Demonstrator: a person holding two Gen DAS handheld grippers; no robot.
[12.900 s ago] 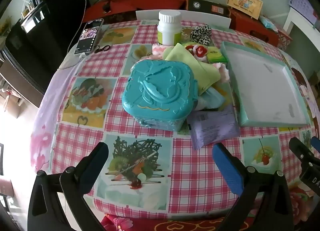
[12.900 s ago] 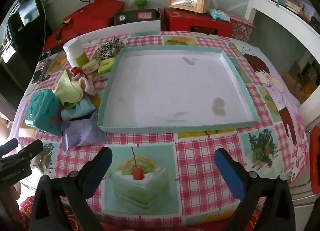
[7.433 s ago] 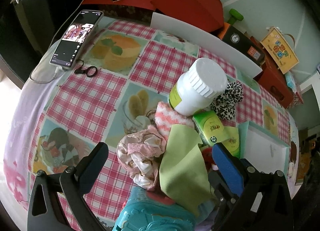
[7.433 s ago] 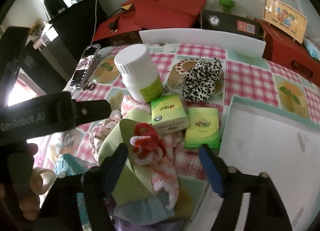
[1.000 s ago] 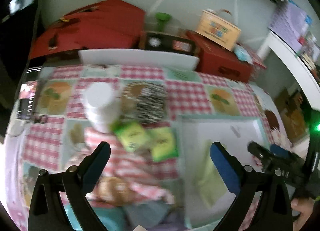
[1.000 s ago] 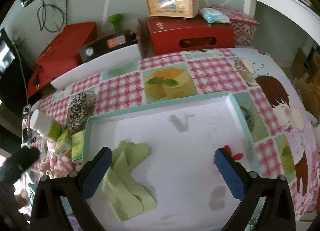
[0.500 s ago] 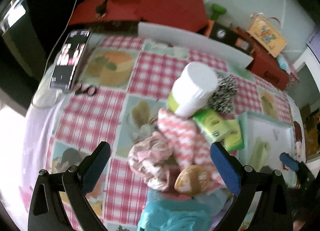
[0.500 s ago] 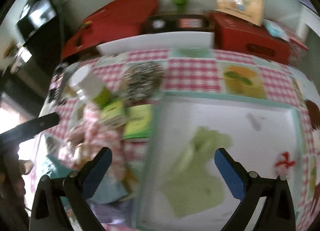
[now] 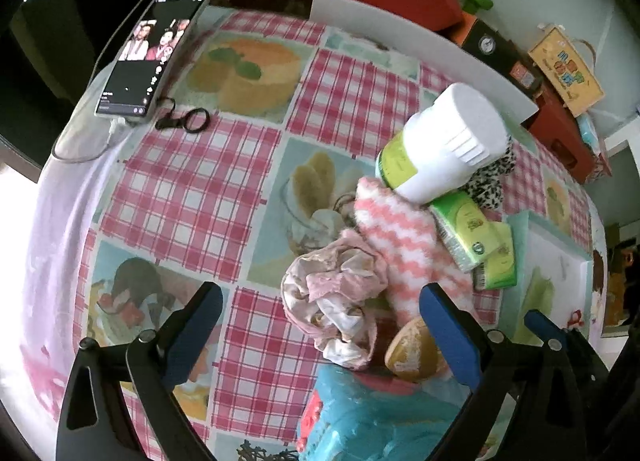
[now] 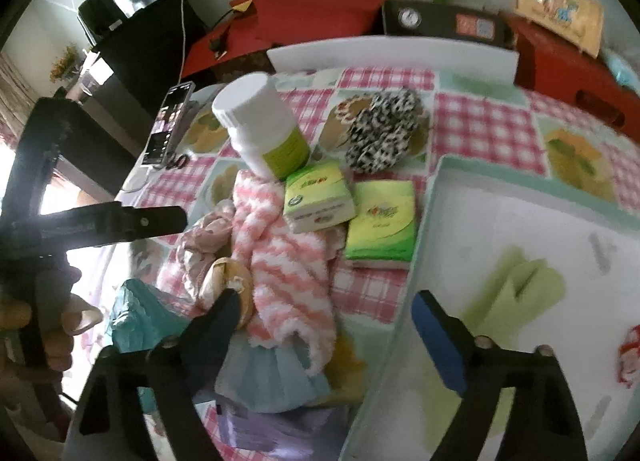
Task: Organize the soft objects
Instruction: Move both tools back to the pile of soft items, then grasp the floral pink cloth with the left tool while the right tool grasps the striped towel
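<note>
Both grippers have been swung back from the tray (image 10: 436, 189) to the pile on the desk (image 9: 168, 197). Empty, closing fingers of the right gripper (image 10: 326, 319) bracket the pink-striped sock (image 10: 288, 269), its long axis running away from them; the left gripper (image 9: 320, 325) is spread, empty, near the crumpled pink cloth (image 9: 336, 289).

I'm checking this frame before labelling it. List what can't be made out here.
- Red item in tray: cut off by the right wrist view's edge; tiny in the left view.
- Purple packet: mostly under the blue cloth and right gripper.
- Phone screen: too small and blurred in the right view.
- Teal box: cut by the left view's bottom edge.
- Leopard scrunchie: largely behind the bottle in the left view.
</note>
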